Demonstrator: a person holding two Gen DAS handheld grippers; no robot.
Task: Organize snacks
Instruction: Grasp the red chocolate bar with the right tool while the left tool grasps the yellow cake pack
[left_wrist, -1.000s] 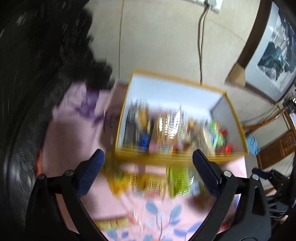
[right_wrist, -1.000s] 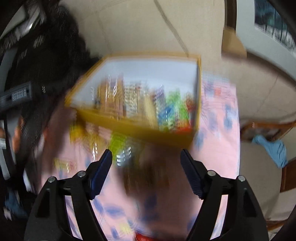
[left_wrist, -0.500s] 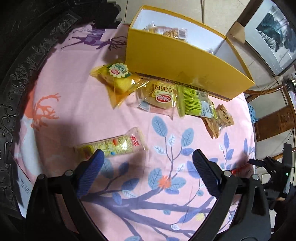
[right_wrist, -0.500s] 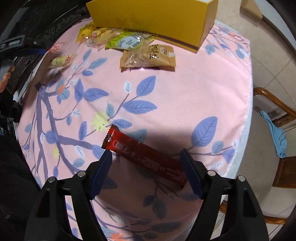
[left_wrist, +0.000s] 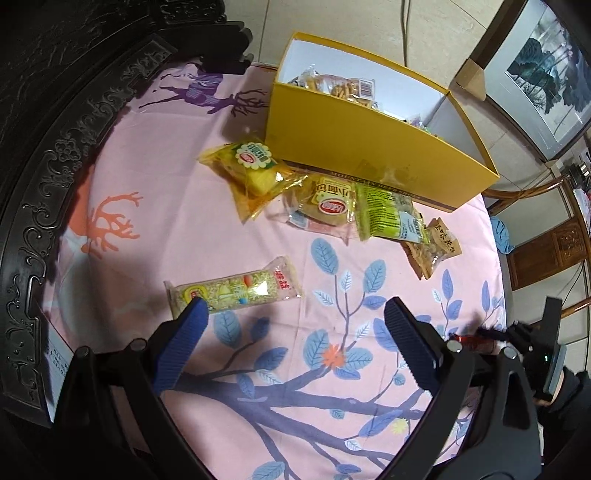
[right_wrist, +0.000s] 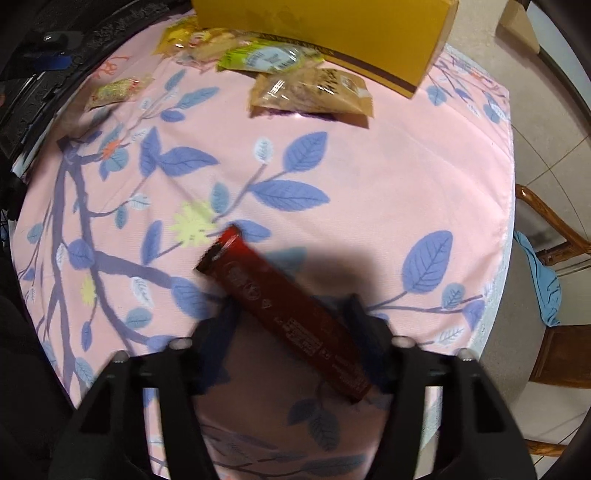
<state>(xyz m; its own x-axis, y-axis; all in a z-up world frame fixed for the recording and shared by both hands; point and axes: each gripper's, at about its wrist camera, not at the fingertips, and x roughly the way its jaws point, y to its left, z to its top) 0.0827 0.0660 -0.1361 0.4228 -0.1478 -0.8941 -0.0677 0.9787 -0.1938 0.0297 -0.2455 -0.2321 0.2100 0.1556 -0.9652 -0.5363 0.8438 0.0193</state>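
Between the spread fingers of the right gripper lies a long dark red snack bar, flat on the pink leaf-print tablecloth. Its long axis runs diagonally: one crimped end points up and to the left, away from the gripper, while the other end sits close by the right finger. The jaws stand wide on either side of the bar, and contact cannot be judged through the blur. Farther off, a tan packet rests just before the yellow box.

Over the same cloth, the left gripper is wide open and holds nothing. A clear-wrapped cereal bar lies crosswise just beyond its left fingertip. Beyond that, four more packets lie in a row along the box's near wall, and other snacks sit inside it.
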